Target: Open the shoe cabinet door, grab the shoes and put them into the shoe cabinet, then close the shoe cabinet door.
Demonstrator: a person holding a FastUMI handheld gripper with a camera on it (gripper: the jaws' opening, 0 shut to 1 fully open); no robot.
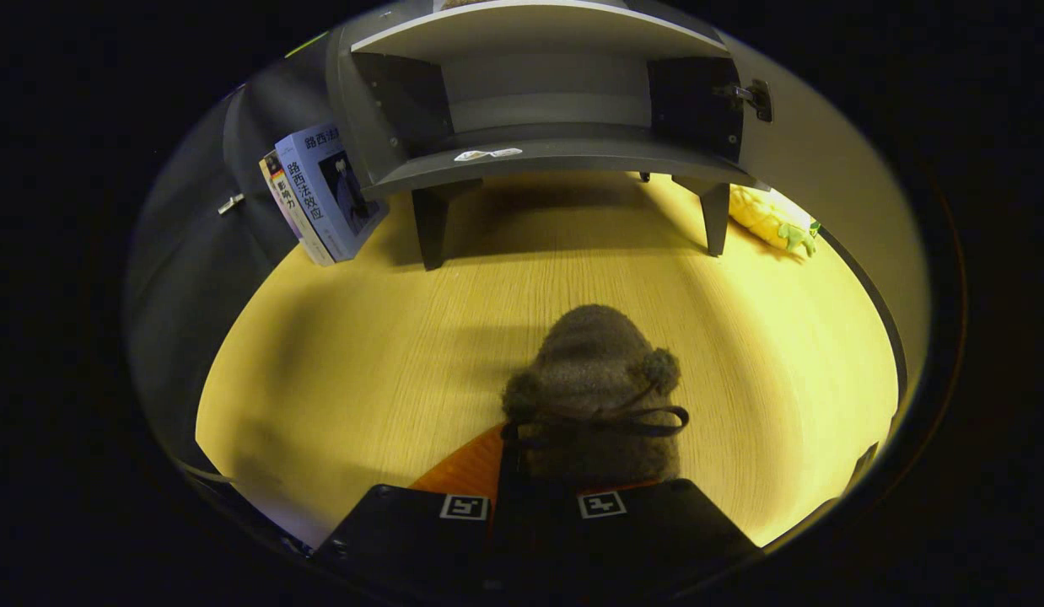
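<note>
Gripper view: tongs (535, 506) clamp the fuzzy shoe (594, 379), toe pointing toward the open cabinet (547, 160).

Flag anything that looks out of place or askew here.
The books lean tilted against the open shoe cabinet rather than standing upright. A pineapple-like toy lies on the table behind the cabinet's leg. The claw holds the fuzzy shoe.

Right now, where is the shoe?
In the gripper view the brown fuzzy shoe sits between the gripper fingers, toe toward the open shoe cabinet beyond it, above the wooden table.
</note>
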